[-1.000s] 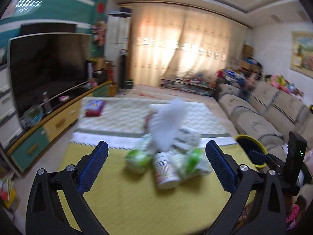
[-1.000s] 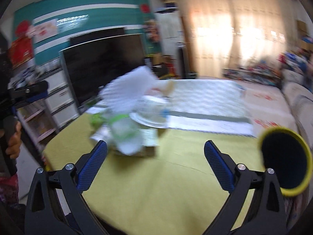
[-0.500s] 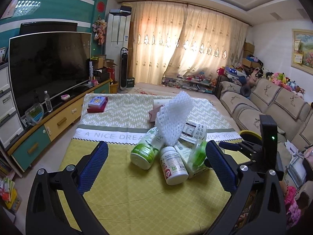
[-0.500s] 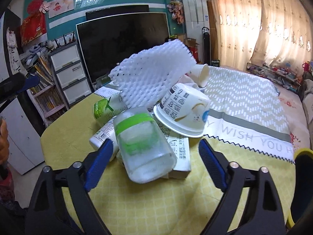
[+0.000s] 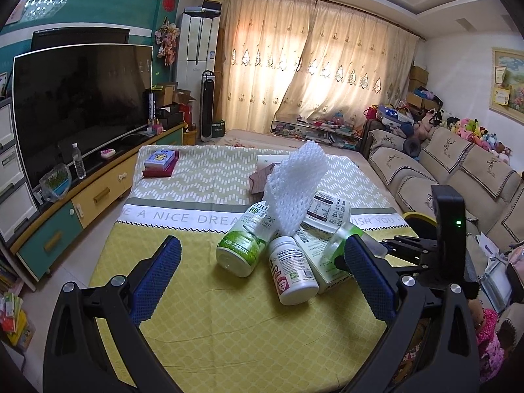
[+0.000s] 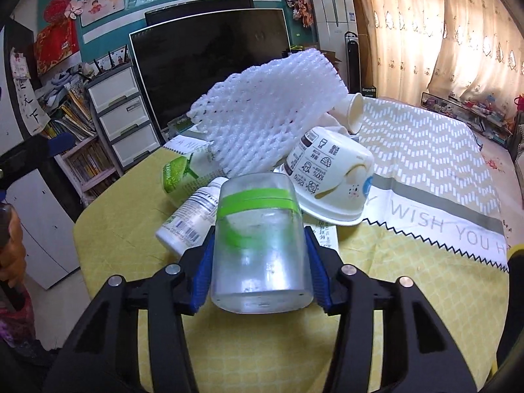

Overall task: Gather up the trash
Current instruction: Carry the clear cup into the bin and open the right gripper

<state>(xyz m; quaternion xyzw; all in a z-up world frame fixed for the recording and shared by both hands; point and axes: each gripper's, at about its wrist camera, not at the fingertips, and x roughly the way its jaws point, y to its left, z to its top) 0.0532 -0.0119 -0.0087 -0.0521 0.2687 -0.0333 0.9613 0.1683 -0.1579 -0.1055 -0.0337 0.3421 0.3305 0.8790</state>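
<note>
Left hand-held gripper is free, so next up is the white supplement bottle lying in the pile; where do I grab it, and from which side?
Grip the white supplement bottle across its round body near the exposed base end. It lies on its side with that end toward the left hand-held gripper, clear of the carton and green bottle beside it, so coming in from the near side looks easiest.

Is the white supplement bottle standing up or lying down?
Lying down: the white supplement bottle rests on its side on the yellow cloth, base toward the left camera.

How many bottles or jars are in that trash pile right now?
3. The clear jar with the green band sits between the right tongs; the white supplement bottle lies at the front; the green-labelled bottle lies to its left. The foam net may hide more.
</note>
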